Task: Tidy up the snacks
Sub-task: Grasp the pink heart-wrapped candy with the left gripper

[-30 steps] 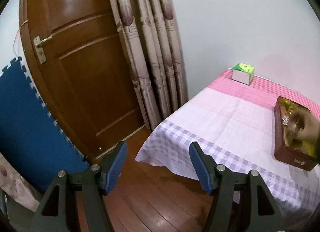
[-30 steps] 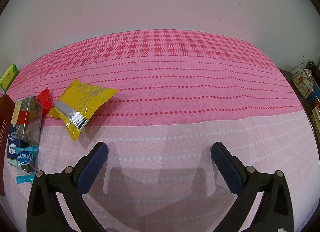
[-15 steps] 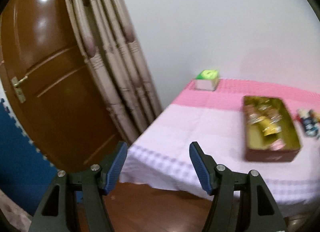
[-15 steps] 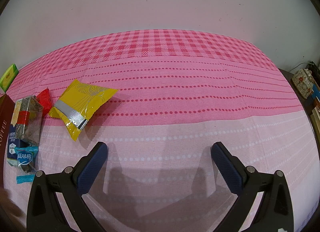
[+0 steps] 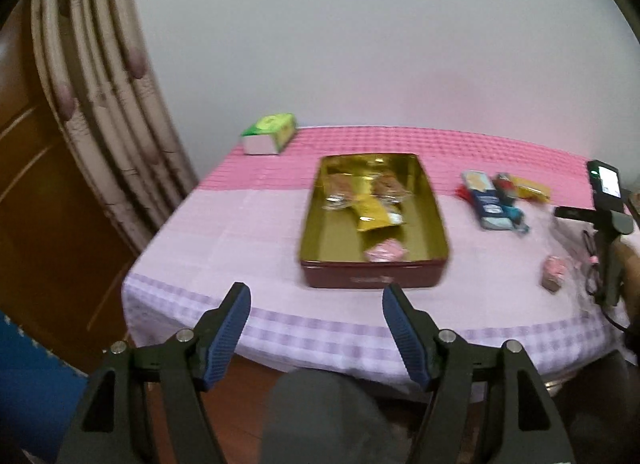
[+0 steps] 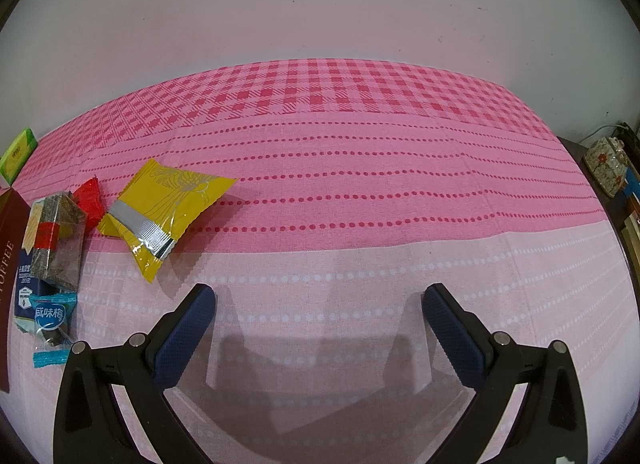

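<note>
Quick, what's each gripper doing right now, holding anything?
Left gripper: empty, jaws opening, nothing between them.
Right gripper: open, empty, above the tablecloth.

Green tissue box [image 5: 269, 138] near patterned curtain [image 5: 100, 103].

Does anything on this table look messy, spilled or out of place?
Nothing is spilled or damaged. Several snacks still lie loose on the pink cloth beside the open gold-lined tin: a yellow foil packet, a clear bag of dark squares, a small red wrapper and a blue plum candy.
</note>
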A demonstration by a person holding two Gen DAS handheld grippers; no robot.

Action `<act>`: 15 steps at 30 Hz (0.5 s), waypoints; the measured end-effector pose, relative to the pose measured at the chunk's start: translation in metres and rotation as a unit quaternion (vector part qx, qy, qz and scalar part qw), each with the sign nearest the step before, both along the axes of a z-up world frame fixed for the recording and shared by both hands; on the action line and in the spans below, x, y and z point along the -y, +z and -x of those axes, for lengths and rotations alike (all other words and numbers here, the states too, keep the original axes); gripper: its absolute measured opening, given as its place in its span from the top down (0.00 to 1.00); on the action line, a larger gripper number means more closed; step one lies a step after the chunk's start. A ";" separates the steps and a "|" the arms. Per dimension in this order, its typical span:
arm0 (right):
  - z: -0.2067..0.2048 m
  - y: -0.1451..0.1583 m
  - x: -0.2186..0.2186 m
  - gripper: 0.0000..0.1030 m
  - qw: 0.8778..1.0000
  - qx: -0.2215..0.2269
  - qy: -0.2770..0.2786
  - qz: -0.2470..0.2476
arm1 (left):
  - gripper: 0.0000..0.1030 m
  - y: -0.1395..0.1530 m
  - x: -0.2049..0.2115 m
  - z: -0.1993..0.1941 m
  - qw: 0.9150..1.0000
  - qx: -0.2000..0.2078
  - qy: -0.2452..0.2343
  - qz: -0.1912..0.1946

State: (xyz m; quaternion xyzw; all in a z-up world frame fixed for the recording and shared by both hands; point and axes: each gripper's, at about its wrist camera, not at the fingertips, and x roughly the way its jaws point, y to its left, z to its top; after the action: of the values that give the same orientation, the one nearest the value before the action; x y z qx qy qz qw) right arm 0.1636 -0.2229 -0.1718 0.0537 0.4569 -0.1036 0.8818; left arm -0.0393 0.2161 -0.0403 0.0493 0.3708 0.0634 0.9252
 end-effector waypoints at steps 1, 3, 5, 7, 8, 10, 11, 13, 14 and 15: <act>0.000 0.000 0.000 0.00 1.000 0.000 0.000 0.000 | 0.32 -0.003 0.005 -0.001 1.000 -0.004 -0.007 0.001; 0.001 0.001 -0.001 0.00 1.000 0.000 0.000 0.001 | 0.32 -0.009 0.018 -0.003 1.000 -0.013 -0.022 0.002; 0.000 0.000 -0.001 0.00 1.000 0.000 0.000 0.001 | 0.32 -0.016 0.030 -0.005 0.999 -0.025 -0.035 0.007; -0.004 0.000 -0.001 0.00 1.000 -0.001 0.007 0.000 | 0.32 -0.024 0.039 -0.009 0.998 -0.041 -0.049 0.026; -0.006 0.001 -0.002 0.00 1.000 -0.008 0.022 -0.001 | 0.32 -0.029 0.044 -0.011 0.996 -0.048 -0.059 0.038; 0.010 0.007 0.006 0.00 0.999 -0.005 0.016 -0.028 | 0.32 -0.042 0.056 -0.017 0.994 -0.063 -0.076 0.049; 0.021 0.012 0.011 0.00 0.999 0.008 0.012 -0.046 | 0.32 -0.047 0.063 -0.021 0.992 -0.070 -0.089 0.054; 0.054 0.026 0.022 0.00 0.998 0.025 -0.005 -0.056 | 0.32 -0.060 0.086 -0.032 0.989 -0.080 -0.114 0.053; 0.067 0.031 0.025 0.00 0.998 0.026 -0.012 -0.051 | 0.32 -0.066 0.102 -0.039 0.986 -0.081 -0.133 0.055; 0.088 0.039 0.028 0.00 0.999 0.025 -0.025 -0.035 | 0.32 -0.072 0.122 -0.048 0.983 -0.085 -0.155 0.056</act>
State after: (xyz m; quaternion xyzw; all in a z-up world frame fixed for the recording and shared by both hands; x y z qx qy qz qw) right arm 0.0760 -0.2512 -0.1325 0.0982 0.4369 -0.1086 0.8875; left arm 0.0084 0.0941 -0.1118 0.0596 0.4392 -0.1059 0.8901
